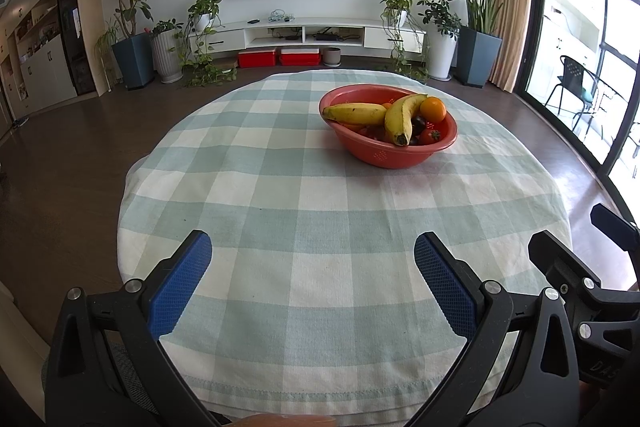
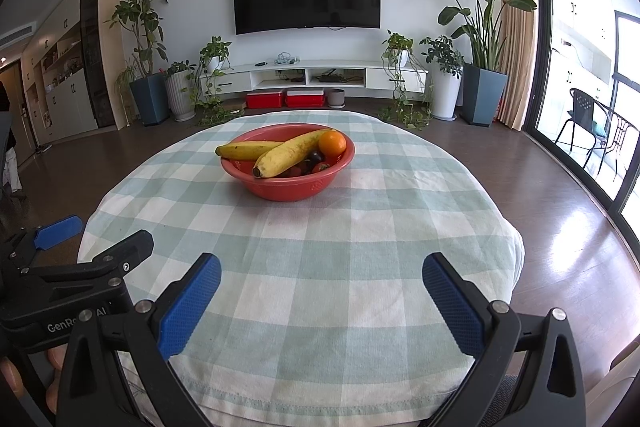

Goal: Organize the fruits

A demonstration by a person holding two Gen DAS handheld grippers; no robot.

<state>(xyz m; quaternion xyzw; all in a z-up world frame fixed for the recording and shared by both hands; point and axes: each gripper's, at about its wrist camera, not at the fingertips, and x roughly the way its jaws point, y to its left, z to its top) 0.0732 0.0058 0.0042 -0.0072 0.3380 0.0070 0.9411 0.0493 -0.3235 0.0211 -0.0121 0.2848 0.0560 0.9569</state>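
Round surface [image 1: 280,187] under a green-and-white checked cloth [image 2: 360,227], filling most of both views. Red bowl [image 1: 384,155] toward the far side, well apart from both tools. Inside, two bananas [image 1: 398,117] crossed on top, resting on the rim; an orange [image 1: 434,109] at the right edge, touching the nearer banana; a dark plum [image 1: 419,124] and small red fruit [image 1: 430,136] below, partly hidden. Left tool [image 1: 312,255] low over the near edge, blue pads [image 1: 180,287] spread wide, grasping nothing. Right tool [image 2: 320,275] just beside it, likewise released, empty.
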